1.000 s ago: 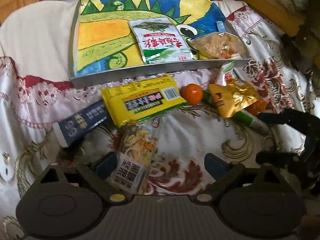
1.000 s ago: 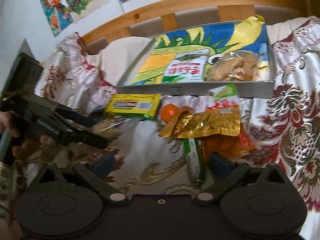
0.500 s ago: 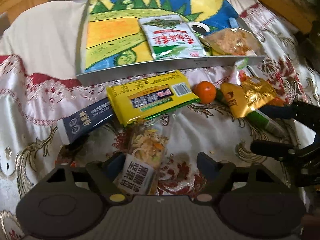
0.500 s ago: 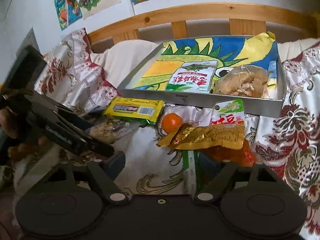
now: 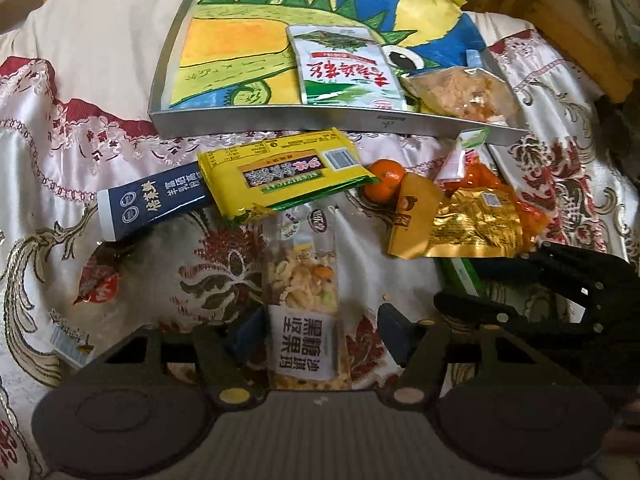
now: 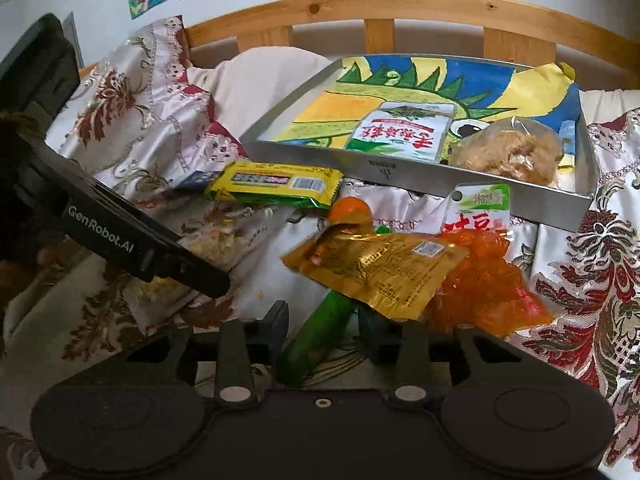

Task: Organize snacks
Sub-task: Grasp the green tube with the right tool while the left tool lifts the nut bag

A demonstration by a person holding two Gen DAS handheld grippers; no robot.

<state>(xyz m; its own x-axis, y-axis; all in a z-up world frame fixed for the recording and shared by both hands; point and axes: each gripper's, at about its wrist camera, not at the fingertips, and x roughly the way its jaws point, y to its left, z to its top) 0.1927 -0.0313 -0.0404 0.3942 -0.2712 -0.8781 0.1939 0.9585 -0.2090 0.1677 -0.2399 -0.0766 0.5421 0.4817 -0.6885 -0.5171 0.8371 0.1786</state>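
My left gripper (image 5: pixel 320 330) points down at a clear nut-and-crisp bar with a white label (image 5: pixel 304 304). The bar lies between its closing jaws; the left pad is at its edge and the right pad stands off. My right gripper (image 6: pixel 324 328) straddles a green sausage stick (image 6: pixel 316 340), jaws closing, with a thin gap left. A gold pack (image 6: pixel 376 268) and an orange-red bag (image 6: pixel 488 280) overlap the stick's far end. The metal tray (image 5: pixel 280 118) with a dinosaur drawing holds a green-white pack (image 5: pixel 344 68) and a clear bag of crumbly snack (image 5: pixel 460 92).
In front of the tray, on the patterned satin cloth, lie a yellow pack (image 5: pixel 280 172), a navy pack (image 5: pixel 156 204) and a mandarin (image 5: pixel 384 180). A wooden bed rail (image 6: pixel 400 8) runs behind the tray. The two grippers work close side by side.
Both pairs of jaws have narrowed, the left around the labelled bar and the right around the green stick. The right gripper has moved in and rolled a little.
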